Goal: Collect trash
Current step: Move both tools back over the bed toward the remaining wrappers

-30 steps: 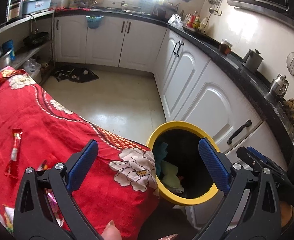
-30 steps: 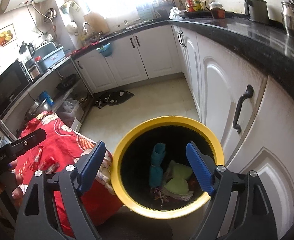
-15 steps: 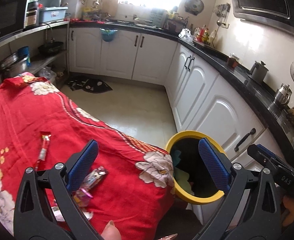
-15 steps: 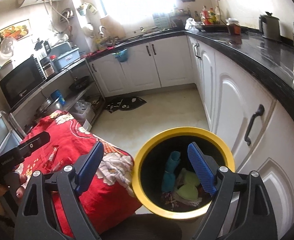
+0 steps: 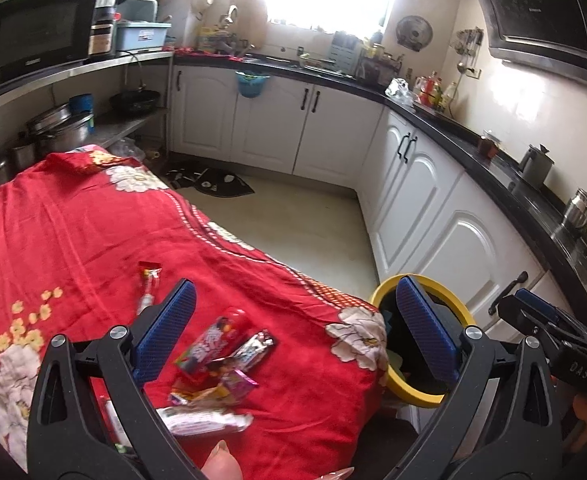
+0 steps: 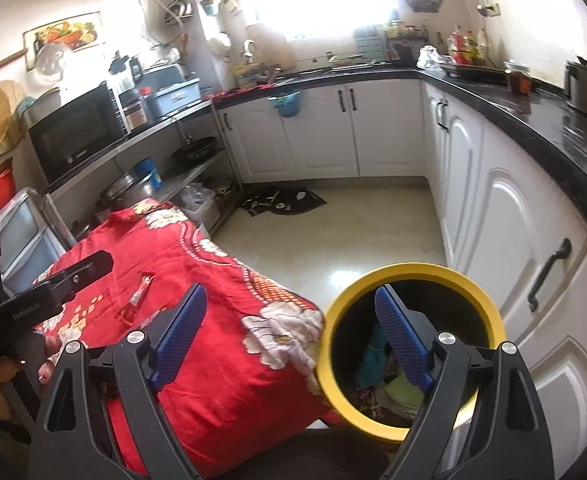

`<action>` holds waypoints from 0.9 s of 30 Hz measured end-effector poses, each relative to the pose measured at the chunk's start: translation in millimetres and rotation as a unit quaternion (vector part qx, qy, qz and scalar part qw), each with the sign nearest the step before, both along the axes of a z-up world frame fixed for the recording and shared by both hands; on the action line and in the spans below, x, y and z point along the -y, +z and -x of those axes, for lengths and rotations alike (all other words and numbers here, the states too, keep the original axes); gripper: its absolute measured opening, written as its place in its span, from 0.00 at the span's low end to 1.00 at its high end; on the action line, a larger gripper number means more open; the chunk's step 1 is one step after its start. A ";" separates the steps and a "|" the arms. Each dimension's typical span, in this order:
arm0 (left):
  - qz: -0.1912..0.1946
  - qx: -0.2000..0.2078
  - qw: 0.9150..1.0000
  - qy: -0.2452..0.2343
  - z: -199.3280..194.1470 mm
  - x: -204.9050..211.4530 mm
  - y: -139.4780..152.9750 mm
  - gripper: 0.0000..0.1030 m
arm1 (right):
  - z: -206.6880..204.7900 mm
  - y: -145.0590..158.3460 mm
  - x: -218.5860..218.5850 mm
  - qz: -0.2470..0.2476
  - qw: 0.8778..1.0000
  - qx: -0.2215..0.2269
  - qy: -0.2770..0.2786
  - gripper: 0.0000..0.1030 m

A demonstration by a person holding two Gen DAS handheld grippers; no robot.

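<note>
Several shiny snack wrappers (image 5: 223, 354) lie in a heap on the red floral cloth (image 5: 73, 232), and a red stick wrapper (image 5: 149, 284) lies a little farther back. My left gripper (image 5: 295, 330) hangs open above the heap with nothing between its blue pads. A yellow-rimmed bin (image 6: 413, 344) stands at the cloth's right corner, with teal and green trash inside. My right gripper (image 6: 291, 338) is open and empty, one finger over the cloth and the other over the bin's mouth. The stick wrapper (image 6: 141, 292) also shows in the right wrist view.
White cabinets (image 5: 433, 216) under a black counter (image 5: 493, 152) run along the back and right. A dark mat (image 5: 213, 182) lies on the pale floor (image 6: 333, 232). A metal shelf (image 6: 153, 132) with a microwave and pots stands left of the cloth.
Both grippers have drawn back and up from the bin and swung left toward the cloth. The wrapper heap has come into the left wrist view. Both stayed open.
</note>
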State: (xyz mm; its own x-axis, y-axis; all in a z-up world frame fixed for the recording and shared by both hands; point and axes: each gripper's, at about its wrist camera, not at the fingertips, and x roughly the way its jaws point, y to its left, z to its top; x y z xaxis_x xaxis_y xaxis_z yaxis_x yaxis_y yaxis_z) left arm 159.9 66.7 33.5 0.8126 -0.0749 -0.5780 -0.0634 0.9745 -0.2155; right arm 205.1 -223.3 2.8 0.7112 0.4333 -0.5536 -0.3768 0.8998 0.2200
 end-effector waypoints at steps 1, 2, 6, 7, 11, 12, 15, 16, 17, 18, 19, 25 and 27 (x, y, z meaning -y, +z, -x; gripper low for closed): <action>0.000 0.000 1.000 0.004 1.8 -3.7 -0.1 0.89 | -0.1 0.7 -3.5 0.001 1.000 0.000 0.005 0.81; 0.001 0.000 1.000 0.007 3.3 -6.2 -0.1 0.89 | 0.5 1.1 -8.3 0.003 1.000 0.000 0.010 0.81; 0.001 0.001 1.000 0.022 11.7 -20.4 -0.9 0.89 | 3.0 1.0 -26.6 0.008 0.999 0.000 0.032 0.81; 0.001 0.001 1.000 0.027 14.3 -25.1 -1.4 0.89 | 3.6 0.9 -31.7 0.009 0.999 0.000 0.039 0.81; 0.004 -0.001 0.999 0.046 24.6 -44.2 -4.2 0.89 | 5.9 -0.5 -50.7 0.014 0.998 -0.003 0.058 0.81; 0.005 -0.002 0.999 0.050 26.4 -48.0 -5.1 0.89 | 6.5 -1.1 -56.2 0.016 0.998 -0.004 0.064 0.81; 0.010 -0.007 0.998 0.068 33.9 -65.4 -9.9 0.89 | 7.4 -2.8 -67.9 0.021 0.997 -0.006 0.076 0.81; 0.011 -0.008 0.997 0.073 36.3 -70.1 -11.3 0.89 | 7.6 -4.1 -72.5 0.021 0.996 -0.008 0.081 0.81; 0.011 -0.009 0.997 0.078 39.1 -75.5 -12.6 0.89 | 7.5 -5.4 -77.4 0.023 0.996 -0.010 0.086 0.81; 0.012 -0.010 0.996 0.084 41.8 -80.9 -13.8 0.89 | 7.1 -6.0 -80.8 0.024 0.996 -0.011 0.090 0.81; 0.012 -0.012 0.996 0.091 45.7 -86.5 -15.6 0.89 | 8.5 -7.7 -86.1 0.025 0.995 -0.012 0.096 0.81; 0.019 -0.026 0.993 0.118 59.3 -116.2 -25.1 0.89 | 5.2 -24.1 -112.7 0.025 0.990 -0.040 0.129 0.81; 0.021 -0.033 0.992 0.120 64.1 -123.1 -29.9 0.89 | 3.2 -31.2 -119.7 0.026 0.989 -0.052 0.138 0.81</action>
State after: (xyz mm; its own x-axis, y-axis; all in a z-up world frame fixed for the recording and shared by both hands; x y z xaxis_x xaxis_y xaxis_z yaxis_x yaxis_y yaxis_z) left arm 95.7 189.8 3.6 0.7700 0.0906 -0.6316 -0.3082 0.9195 -0.2439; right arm 201.9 -103.5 -28.5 0.5077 0.5715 -0.6447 -0.5874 0.7771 0.2262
